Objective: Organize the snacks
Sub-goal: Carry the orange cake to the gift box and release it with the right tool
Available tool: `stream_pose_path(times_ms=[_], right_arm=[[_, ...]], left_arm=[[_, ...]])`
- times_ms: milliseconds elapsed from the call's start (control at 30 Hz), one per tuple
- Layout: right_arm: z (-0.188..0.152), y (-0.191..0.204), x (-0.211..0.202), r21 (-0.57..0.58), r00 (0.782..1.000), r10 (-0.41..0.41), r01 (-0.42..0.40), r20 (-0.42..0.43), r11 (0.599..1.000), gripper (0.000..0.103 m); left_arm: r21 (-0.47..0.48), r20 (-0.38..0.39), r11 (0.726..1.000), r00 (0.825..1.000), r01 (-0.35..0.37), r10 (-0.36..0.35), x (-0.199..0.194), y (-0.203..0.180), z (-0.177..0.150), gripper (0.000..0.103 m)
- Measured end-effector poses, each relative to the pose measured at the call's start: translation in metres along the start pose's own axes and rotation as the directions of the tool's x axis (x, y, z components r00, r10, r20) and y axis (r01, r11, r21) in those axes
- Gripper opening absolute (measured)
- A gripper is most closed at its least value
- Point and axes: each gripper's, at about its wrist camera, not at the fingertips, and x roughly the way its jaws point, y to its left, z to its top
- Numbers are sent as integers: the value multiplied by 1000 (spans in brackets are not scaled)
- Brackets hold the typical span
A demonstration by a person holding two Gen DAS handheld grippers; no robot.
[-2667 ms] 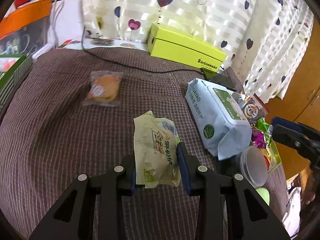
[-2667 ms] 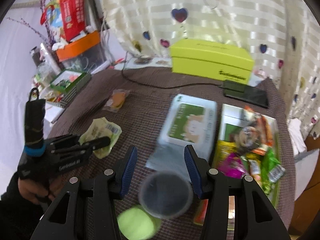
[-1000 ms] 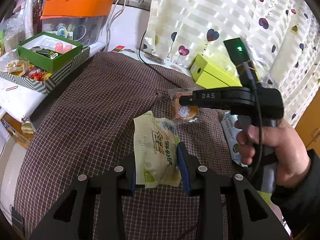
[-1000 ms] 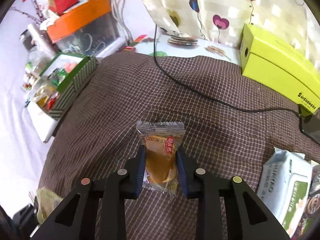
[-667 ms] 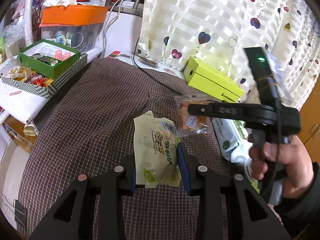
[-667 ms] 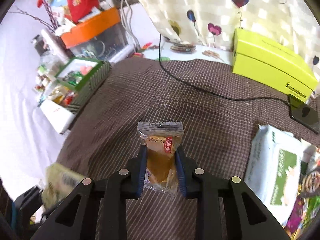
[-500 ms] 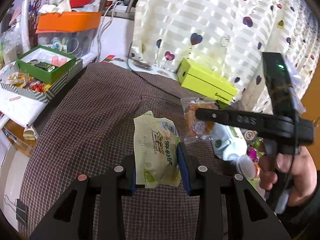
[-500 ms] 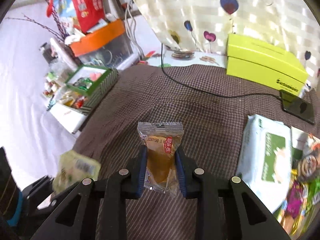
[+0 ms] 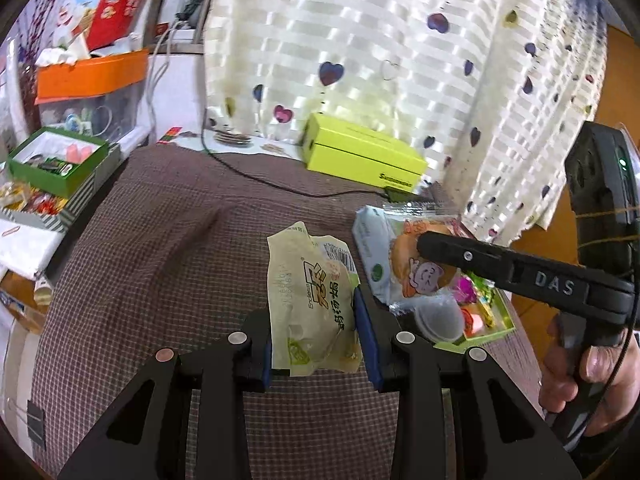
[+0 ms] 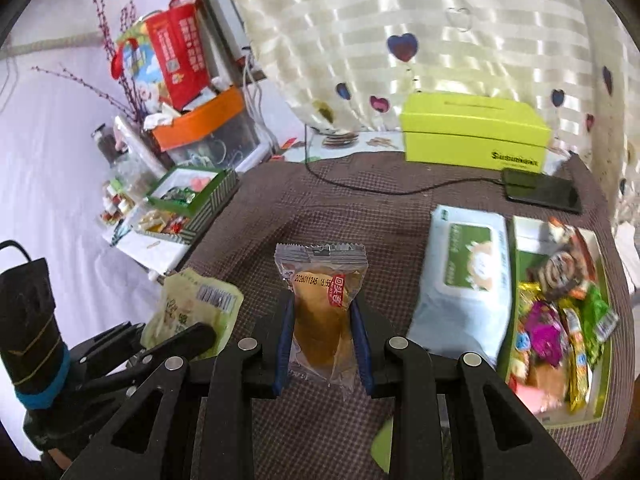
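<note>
Covering the lower half of both frames, the brown checked tablecloth (image 9: 152, 240) carries a pale blue wipes pack (image 10: 464, 264) beside a green snack tray (image 10: 520, 272) at right. The left gripper (image 9: 316, 320) clamps a pale green snack packet (image 9: 312, 296) at frame centre. The right gripper (image 10: 322, 340) clamps a clear-wrapped orange cake (image 10: 322, 312) at frame centre.

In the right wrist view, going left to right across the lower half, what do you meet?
Left tongs shut on the pale green snack packet → right tongs shut on the clear-wrapped cake → wet wipes pack → green tray of snacks.
</note>
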Motion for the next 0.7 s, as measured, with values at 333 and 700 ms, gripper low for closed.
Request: stream_pose_path(times_ms=[333,700], right_arm=[[-24,-28,-38,58,999,-10,8,36,998,26],[-41,-63,-67,128,997,-41,32,69,991,26]], left_arm=[[61,-31,998,999,29,-27,7,-38,-2,35],[107,-64,993,997,59,-52,17,-66,-5,35]])
